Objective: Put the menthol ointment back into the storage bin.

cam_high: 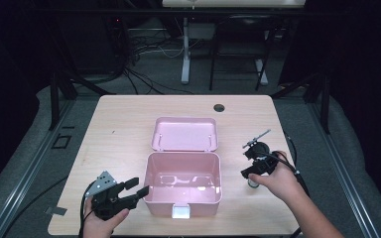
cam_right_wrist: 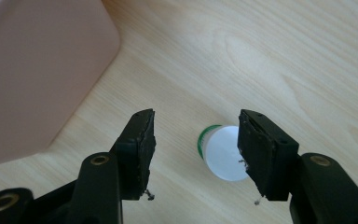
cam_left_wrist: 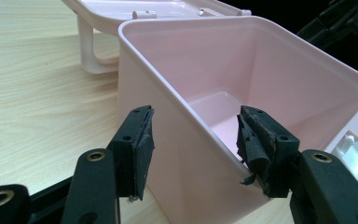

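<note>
A pink plastic box (cam_high: 198, 207) stands open in the middle of the table, its lid (cam_high: 184, 134) folded back flat behind it and its inside bare. My left gripper (cam_high: 140, 186) is at the box's near left corner. In the left gripper view it (cam_left_wrist: 196, 135) is open, with the box's side wall (cam_left_wrist: 186, 177) passing between the jaws, untouched by the pads. My right gripper (cam_high: 245, 163) hovers to the right of the box, open. In the right gripper view it (cam_right_wrist: 196, 140) points down at a small white container with a green rim (cam_right_wrist: 221, 157), partly hidden by the right jaw.
A white latch (cam_high: 180, 211) sits on the box's front wall. The wooden table (cam_high: 119, 129) has a round cable hole (cam_high: 219, 107) near its far edge. The small container (cam_high: 253, 183) rests close to the table's right side. Desk legs and cables lie on the floor beyond.
</note>
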A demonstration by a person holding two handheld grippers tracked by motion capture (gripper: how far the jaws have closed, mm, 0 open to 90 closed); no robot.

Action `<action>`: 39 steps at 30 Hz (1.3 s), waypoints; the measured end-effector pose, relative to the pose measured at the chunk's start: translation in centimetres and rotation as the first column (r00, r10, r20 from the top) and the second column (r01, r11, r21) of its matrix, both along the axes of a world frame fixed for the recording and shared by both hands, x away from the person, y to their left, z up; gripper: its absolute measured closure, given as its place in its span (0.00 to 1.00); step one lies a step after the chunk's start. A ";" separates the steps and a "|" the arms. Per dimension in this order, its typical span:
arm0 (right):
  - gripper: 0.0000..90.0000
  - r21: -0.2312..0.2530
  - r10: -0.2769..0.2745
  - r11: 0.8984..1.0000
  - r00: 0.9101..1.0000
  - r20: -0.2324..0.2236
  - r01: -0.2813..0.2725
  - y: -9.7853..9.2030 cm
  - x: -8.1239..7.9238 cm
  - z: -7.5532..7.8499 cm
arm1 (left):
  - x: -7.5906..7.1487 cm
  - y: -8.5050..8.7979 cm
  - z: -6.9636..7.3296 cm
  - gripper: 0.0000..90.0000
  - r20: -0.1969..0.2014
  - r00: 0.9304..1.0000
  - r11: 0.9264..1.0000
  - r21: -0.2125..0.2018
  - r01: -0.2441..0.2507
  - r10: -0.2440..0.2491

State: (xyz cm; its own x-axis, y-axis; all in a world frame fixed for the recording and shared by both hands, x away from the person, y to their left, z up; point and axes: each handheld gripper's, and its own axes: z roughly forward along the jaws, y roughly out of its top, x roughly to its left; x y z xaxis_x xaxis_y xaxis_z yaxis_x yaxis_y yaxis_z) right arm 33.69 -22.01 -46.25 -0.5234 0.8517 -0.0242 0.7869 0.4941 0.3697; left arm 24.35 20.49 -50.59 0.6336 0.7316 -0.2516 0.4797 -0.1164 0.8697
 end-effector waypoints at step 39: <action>0.50 -0.098 -0.092 0.993 0.973 -0.214 0.072 -2.0 3.2 -3.3 | 0.1 0.0 -0.1 0.50 -0.017 1.000 1.000 -0.014 0.006 -0.006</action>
State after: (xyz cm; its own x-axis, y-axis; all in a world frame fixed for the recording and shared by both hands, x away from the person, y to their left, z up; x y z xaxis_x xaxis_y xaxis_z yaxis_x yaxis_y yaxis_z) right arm 36.88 -24.00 -49.58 -0.4529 0.8915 0.0044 0.8827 0.4477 0.1425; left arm 24.46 20.52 -50.71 0.6336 0.7241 -0.2723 0.4935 -0.1072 0.8631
